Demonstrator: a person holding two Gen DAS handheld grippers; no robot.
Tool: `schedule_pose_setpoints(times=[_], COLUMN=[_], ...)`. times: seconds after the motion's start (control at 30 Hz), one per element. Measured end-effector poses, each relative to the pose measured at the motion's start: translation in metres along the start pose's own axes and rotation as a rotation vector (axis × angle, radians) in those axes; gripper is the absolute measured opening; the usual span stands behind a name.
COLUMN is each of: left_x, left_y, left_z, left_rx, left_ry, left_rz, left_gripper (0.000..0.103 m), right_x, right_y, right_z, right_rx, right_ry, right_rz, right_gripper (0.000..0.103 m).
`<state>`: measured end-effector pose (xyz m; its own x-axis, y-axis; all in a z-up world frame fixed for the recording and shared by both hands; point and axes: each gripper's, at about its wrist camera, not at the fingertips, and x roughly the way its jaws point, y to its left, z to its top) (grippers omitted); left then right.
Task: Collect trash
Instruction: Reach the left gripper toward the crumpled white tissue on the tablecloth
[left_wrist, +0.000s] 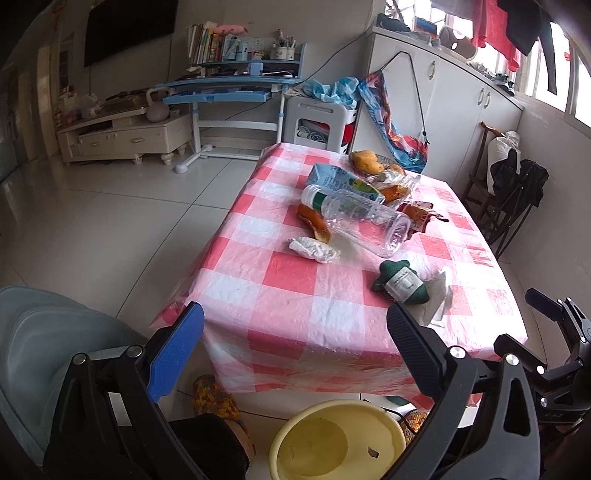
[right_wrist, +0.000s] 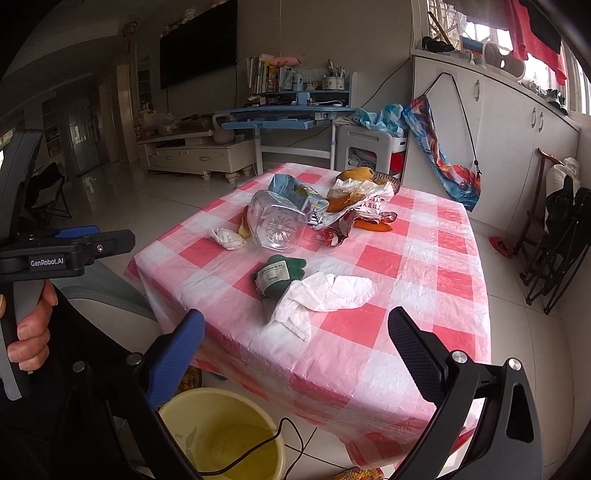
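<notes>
Two wrist views looking forward over the near table edge

Each camera peers out between its own spread fingers, from above the yellow bucket (left_wrist: 334, 439), at the checked table (left_wrist: 295, 280). The left view sits left of the right gripper (left_wrist: 546, 306), which shows at its right edge; both share the clear bottle (right_wrist: 275, 221) and white tissue (right_wrist: 325, 291) ahead.

Toppled clear bottle (left_wrist: 358, 218), crumpled tissues (right_wrist: 325, 295), wrappers (right_wrist: 343, 225) on checked tablecloth (right_wrist: 406, 266)

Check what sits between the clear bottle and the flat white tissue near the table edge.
In the right wrist view, a dark green knitted item with a white label lies between the clear bottle and the tissue, touching the tissue.
</notes>
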<state>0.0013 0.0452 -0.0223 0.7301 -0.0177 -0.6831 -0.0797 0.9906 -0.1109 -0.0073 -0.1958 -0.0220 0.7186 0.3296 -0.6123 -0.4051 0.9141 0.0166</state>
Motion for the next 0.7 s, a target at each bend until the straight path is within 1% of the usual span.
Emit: schedule_pose_setpoints(times=[0.1,0.17,0.27,0.33,0.4,0.6,0.7], left_x=[0.007,0.011,0.018,0.025,0.033,0.075,0.098], left_y=[0.007,0.010,0.010,0.009,0.005,-0.013,-0.027], left_z=[0.002,0.005,0.012,0.016,0.020,0.037,0.046], left_rx=[-0.017,-0.025,-0.029,-0.021,0.002,0.067,0.134], left_ry=[0.025,0.040,0.049,0.058,0.066,0.131,0.146], left_rz=[0.003,0.002,0.006,0.011,0.023,0.038,0.064], left_gripper=[0.096,0.096,0.096,0.096,0.096,0.095,0.093], right_x=[0.006,0.014,0.026,0.031,0.037,0.060,0.071], right_y=[0.003,0.004,0.004,0.006,0.004,-0.010,-0.019], right_z=[0.002,0.003,0.004,0.006,0.007,0.008,0.008], right_rx=[0.001,-0.012,0.001,0.007,0.035,0.125,0.169], right_ry=[0.014,0.039,0.066,0.067,0.084,0.131,0.151], right_rz=[0.032,0.047,0.080,0.093,0.106,0.119,0.126], right_gripper=[0.092,0.079,0.073,0.070,0.070,0.070,0.063])
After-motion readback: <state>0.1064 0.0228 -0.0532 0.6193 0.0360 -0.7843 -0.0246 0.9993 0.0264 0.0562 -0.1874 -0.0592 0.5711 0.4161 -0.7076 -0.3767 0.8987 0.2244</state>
